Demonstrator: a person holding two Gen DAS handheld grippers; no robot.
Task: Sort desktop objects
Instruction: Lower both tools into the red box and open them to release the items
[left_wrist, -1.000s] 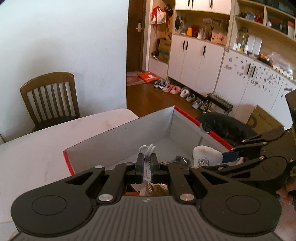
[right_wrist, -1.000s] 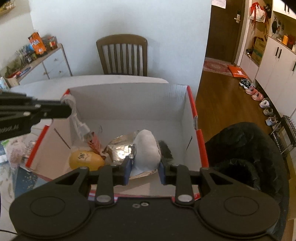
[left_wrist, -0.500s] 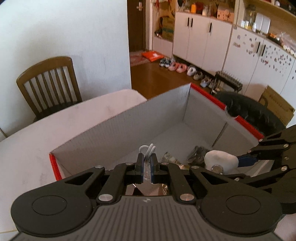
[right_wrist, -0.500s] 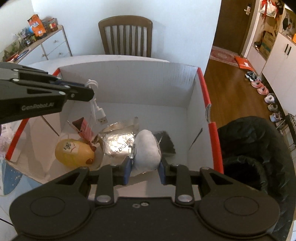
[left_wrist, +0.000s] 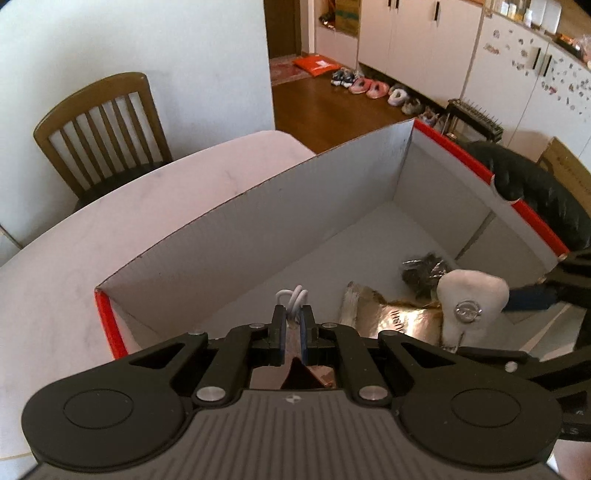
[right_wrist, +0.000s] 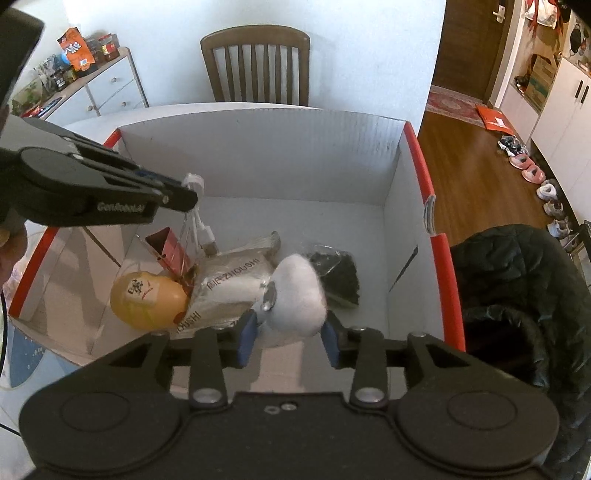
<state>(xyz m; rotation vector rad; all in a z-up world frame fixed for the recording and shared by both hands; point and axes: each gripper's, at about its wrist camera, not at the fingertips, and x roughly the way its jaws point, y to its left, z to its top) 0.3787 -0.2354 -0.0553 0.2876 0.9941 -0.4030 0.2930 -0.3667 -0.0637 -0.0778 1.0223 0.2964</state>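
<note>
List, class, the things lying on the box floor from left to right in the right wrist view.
Yellow egg-shaped toy → silver foil packet → white pouch → black packet.

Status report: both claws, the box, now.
Left claw shut on white cable over box. Right claw just opened; white pouch loose between pads. Nothing blocking.
</note>
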